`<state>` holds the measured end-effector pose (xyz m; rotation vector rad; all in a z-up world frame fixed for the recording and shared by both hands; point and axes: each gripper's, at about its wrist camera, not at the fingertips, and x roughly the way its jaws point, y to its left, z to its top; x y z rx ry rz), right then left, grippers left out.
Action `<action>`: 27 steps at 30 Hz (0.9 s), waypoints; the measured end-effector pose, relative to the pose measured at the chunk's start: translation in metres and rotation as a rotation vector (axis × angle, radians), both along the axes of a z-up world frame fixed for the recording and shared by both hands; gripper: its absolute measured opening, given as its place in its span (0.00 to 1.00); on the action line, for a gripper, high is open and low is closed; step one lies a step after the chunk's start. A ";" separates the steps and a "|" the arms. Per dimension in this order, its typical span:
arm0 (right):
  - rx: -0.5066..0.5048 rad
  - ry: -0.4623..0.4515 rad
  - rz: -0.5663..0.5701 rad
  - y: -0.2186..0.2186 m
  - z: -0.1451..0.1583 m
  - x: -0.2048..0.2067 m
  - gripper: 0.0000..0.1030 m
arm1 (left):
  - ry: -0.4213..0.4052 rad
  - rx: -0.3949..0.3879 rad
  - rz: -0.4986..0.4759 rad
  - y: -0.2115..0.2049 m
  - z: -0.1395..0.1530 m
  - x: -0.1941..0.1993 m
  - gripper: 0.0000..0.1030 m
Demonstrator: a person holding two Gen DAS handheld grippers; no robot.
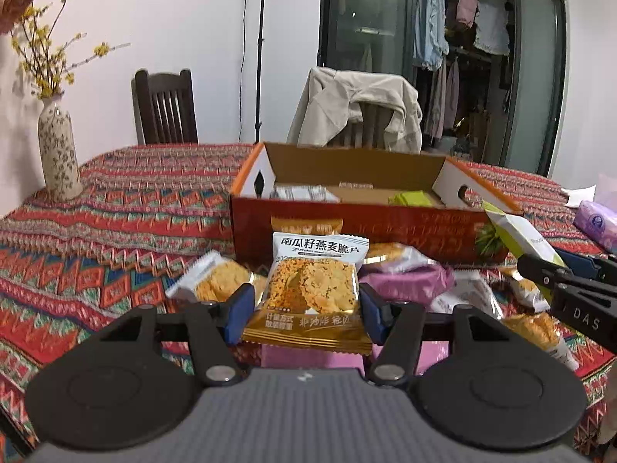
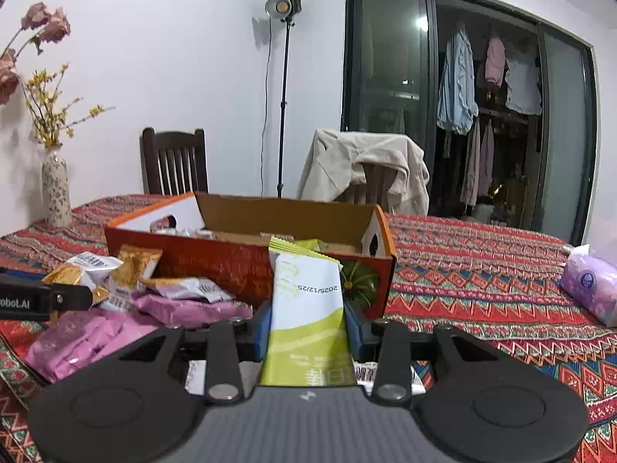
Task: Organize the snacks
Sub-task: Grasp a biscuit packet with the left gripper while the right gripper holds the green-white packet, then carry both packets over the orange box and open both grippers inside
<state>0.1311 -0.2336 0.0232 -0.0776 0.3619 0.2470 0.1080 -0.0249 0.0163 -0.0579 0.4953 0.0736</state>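
Observation:
My left gripper (image 1: pixel 306 308) is shut on a gold and white oat crisp packet (image 1: pixel 310 289), held upright in front of the open red cardboard box (image 1: pixel 347 227). My right gripper (image 2: pixel 308 322) is shut on a green and white snack packet (image 2: pixel 308 308), near the box's front wall (image 2: pixel 216 266). The green packet (image 1: pixel 520 239) and the right gripper (image 1: pixel 570 281) also show at the right of the left wrist view. Loose gold and purple packets (image 1: pixel 405 277) lie in a pile before the box. The box holds grey packets (image 1: pixel 300 193) and green ones (image 1: pixel 410 197).
A patterned red tablecloth (image 2: pixel 482 270) covers the table. A flowered vase (image 1: pixel 58 154) stands at the far left. A purple tissue pack (image 2: pixel 590 289) lies at the right. Two chairs, one draped with a beige jacket (image 1: pixel 358 108), stand behind the table.

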 end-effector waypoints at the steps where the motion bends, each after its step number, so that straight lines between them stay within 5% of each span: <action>1: 0.003 -0.006 0.002 -0.001 0.001 -0.001 0.36 | -0.010 0.003 -0.005 0.000 0.003 0.000 0.58; 17: 0.014 -0.080 -0.012 0.007 0.055 0.026 0.36 | -0.163 0.049 -0.046 -0.008 0.062 0.046 0.58; 27: 0.013 -0.079 -0.036 0.029 0.077 0.075 0.36 | -0.193 -0.017 -0.034 -0.014 0.078 0.096 0.58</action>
